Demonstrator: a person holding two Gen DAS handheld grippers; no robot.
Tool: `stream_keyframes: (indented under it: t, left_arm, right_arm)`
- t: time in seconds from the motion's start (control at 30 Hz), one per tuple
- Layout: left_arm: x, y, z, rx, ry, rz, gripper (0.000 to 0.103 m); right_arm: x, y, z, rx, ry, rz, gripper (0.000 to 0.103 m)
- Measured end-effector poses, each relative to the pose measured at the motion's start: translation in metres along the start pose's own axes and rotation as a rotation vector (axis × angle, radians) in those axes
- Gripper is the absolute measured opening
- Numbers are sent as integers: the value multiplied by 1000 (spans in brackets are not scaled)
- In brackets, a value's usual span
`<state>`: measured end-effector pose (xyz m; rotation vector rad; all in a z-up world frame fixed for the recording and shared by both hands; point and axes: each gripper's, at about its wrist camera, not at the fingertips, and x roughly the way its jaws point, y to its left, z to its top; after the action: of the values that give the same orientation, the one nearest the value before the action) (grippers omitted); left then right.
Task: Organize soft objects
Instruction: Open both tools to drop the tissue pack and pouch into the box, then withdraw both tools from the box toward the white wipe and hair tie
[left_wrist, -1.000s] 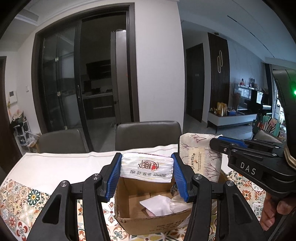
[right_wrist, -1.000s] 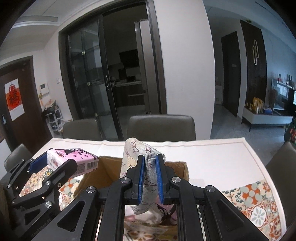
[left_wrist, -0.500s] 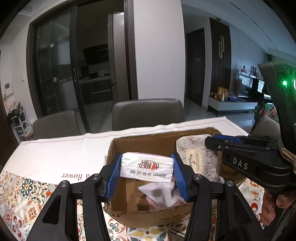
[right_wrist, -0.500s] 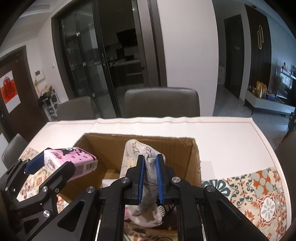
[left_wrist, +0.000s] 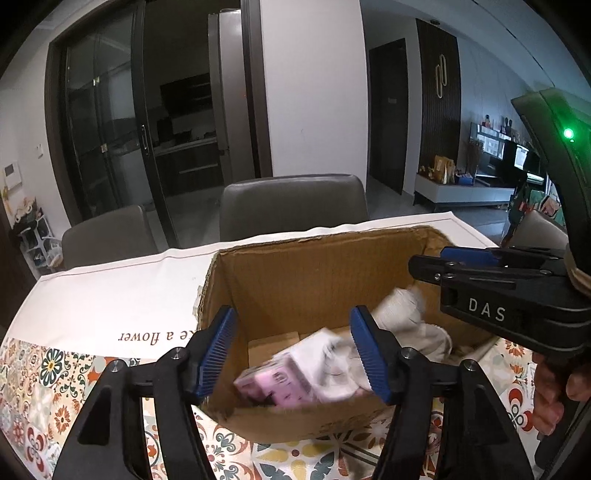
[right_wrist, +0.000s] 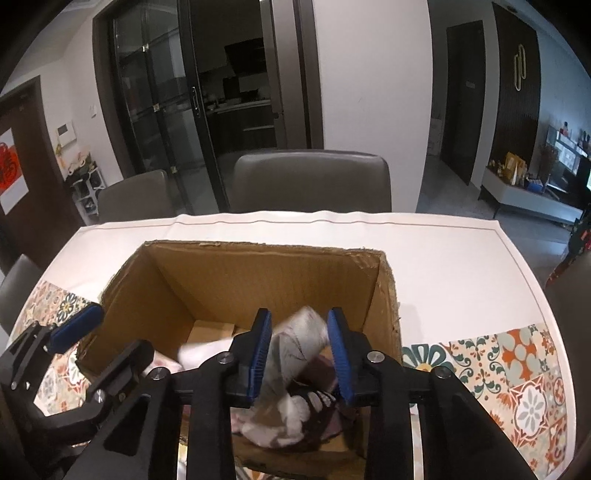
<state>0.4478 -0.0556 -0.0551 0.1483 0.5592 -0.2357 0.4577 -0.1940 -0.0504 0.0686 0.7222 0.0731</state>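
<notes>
Cardboard box (left_wrist: 317, 273) now holds both loads: a second ago my left tongs (left_wrist: 293, 354) clamped the pink tissue pack (left_wrist: 275, 384) and my right tongs (right_wrist: 297, 354) pinched the floral cloth (right_wrist: 299, 343). Both sets are opening with pads clear; pack lies blurred at near-left, cloth drops at right. I judge this drop-off finished.

Both grippers, left (left_wrist: 293, 349) and right (right_wrist: 299, 354), are opening; the tissue pack (left_wrist: 275, 384) and floral pouch (right_wrist: 301, 341) now drop, blurred, into the box (left_wrist: 317, 266).
</notes>
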Motion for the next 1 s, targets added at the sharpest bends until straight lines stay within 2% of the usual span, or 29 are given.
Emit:
stream_keyframes:
  t: [0.3,0.63,0.7,0.83,1.0]
  left_arm:
    - [-29,1,1,-26,-44,12,64]
    - [-67,4,0,-52,-86,33,65]
    - [-74,5,-3,-51,-92,40,65]
    - [-85,5,-9,-54,-95,44,65]
    - [-96,4,-21,-51,-82,44,65]
  right_arm:
    - [-22,-5,-3,30,-26,16,39]
    - [-67,1,-11,24,-90,39,39]
    - [-75,3,-14,16,-104,42,44]
    - [-89,6,-22,5,-130,43,47]
    - [-96,10,-32,1,-119,63,47]
